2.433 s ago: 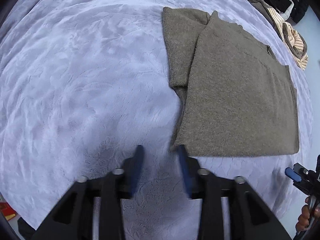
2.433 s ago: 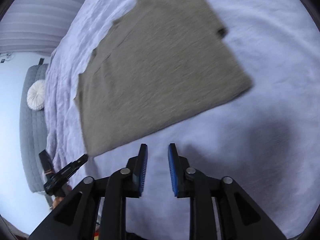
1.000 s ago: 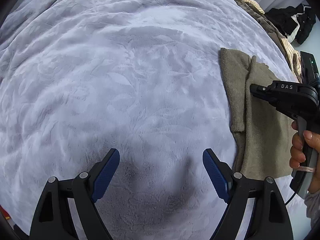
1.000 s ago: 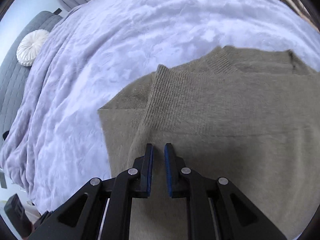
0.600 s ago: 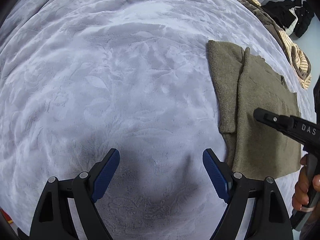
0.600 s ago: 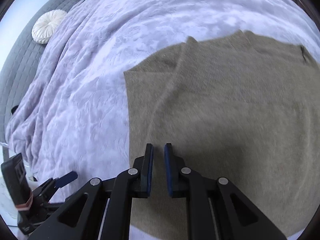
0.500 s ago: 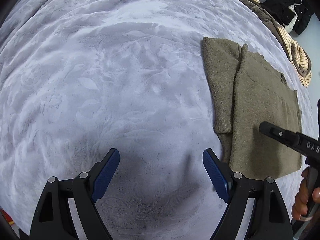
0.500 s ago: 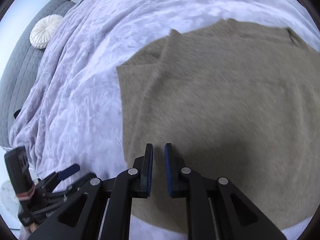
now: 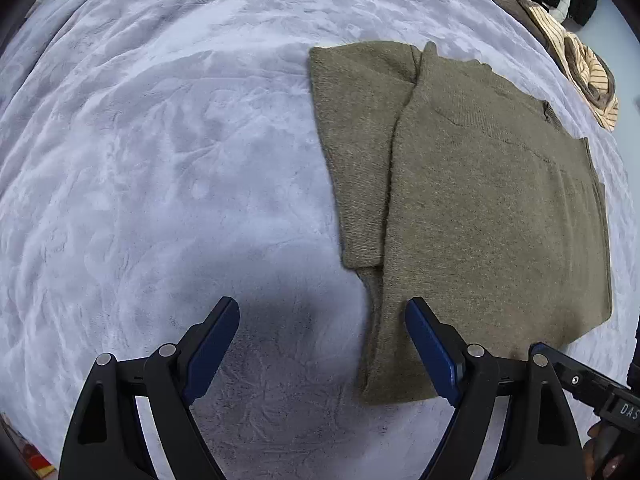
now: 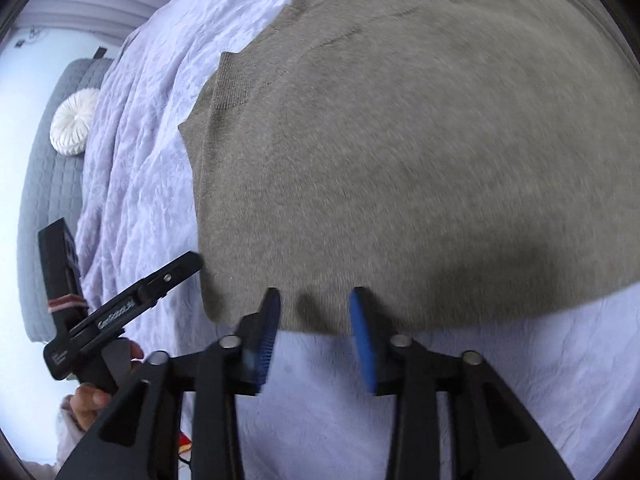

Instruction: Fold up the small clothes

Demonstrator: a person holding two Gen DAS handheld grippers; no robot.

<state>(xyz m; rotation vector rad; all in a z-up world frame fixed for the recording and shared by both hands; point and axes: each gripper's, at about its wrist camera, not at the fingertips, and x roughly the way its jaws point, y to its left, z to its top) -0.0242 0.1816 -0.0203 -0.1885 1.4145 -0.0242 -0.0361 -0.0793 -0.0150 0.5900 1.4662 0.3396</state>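
Note:
An olive-brown knitted sweater [image 9: 480, 200] lies flat and partly folded on a lavender blanket [image 9: 160, 160], one sleeve folded along its left side. My left gripper [image 9: 322, 340] is open and empty just above the blanket, at the sweater's near left corner. In the right wrist view the sweater [image 10: 400, 140] fills most of the frame. My right gripper [image 10: 314, 326] is open and empty at the sweater's near hem. The left gripper also shows in the right wrist view [image 10: 120, 308], beside the hem's left corner.
A pile of other clothes [image 9: 576, 40], striped, brown and black, lies at the bed's far right edge. A grey quilted headboard [image 10: 52, 184] with a round white cushion [image 10: 74, 122] stands at the left of the right wrist view.
My right gripper has opened and pulled back from over the sweater to its near hem. My left gripper has moved right, closer to the sweater's near corner, still open.

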